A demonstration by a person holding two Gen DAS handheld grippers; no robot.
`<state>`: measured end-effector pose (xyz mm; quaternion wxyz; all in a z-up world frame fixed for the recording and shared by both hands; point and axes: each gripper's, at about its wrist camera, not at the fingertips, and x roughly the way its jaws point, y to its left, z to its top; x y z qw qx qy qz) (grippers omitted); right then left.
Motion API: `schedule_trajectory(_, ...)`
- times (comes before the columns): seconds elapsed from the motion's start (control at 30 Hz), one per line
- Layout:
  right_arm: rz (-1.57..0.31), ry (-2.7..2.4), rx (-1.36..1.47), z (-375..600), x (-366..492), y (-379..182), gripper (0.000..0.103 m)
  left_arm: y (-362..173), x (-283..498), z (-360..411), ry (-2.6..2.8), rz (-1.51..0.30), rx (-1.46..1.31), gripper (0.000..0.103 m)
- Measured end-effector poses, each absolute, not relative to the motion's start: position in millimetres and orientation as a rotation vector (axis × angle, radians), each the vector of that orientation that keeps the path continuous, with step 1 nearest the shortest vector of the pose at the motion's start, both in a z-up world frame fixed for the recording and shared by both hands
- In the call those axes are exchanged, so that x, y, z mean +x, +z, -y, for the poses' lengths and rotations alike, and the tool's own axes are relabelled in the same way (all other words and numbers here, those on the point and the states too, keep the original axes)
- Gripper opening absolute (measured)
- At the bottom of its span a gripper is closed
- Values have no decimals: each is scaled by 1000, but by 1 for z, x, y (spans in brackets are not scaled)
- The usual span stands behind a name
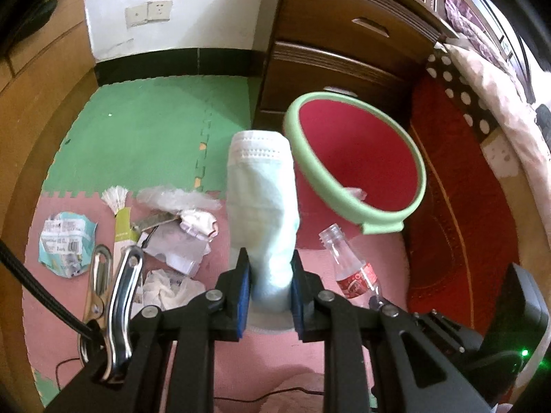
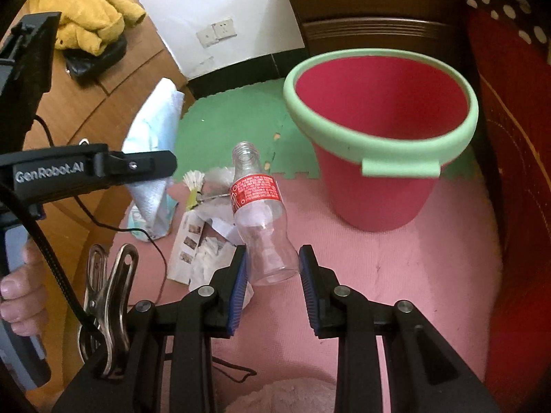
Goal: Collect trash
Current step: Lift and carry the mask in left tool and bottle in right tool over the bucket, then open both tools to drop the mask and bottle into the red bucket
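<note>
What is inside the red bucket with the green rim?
In the left wrist view, one crumpled white scrap lies inside the red bucket with the green rim, against its near wall. The near rim hides the bottom in both views, so anything else there cannot be seen.

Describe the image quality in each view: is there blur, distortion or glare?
Left wrist view: fisheye bends the room's edges, black corners, bin rim slightly smeared, face mask sharp. Right wrist view: same curving, bottle sharp, soft warm light, no strong glare.
</note>
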<state>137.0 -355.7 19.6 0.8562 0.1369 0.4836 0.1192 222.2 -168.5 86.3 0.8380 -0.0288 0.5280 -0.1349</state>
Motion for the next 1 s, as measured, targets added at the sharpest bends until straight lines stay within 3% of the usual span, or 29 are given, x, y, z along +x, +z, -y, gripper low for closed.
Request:
schedule_trajectory(0.53, -1003, 182, 373, 430, 195, 85, 30, 117, 304, 249, -376, -1180, 18, 20)
schedule_trajectory(1.0, -1044, 29, 433, 471, 248, 58, 30, 73, 344, 302, -398, -1243, 125, 20)
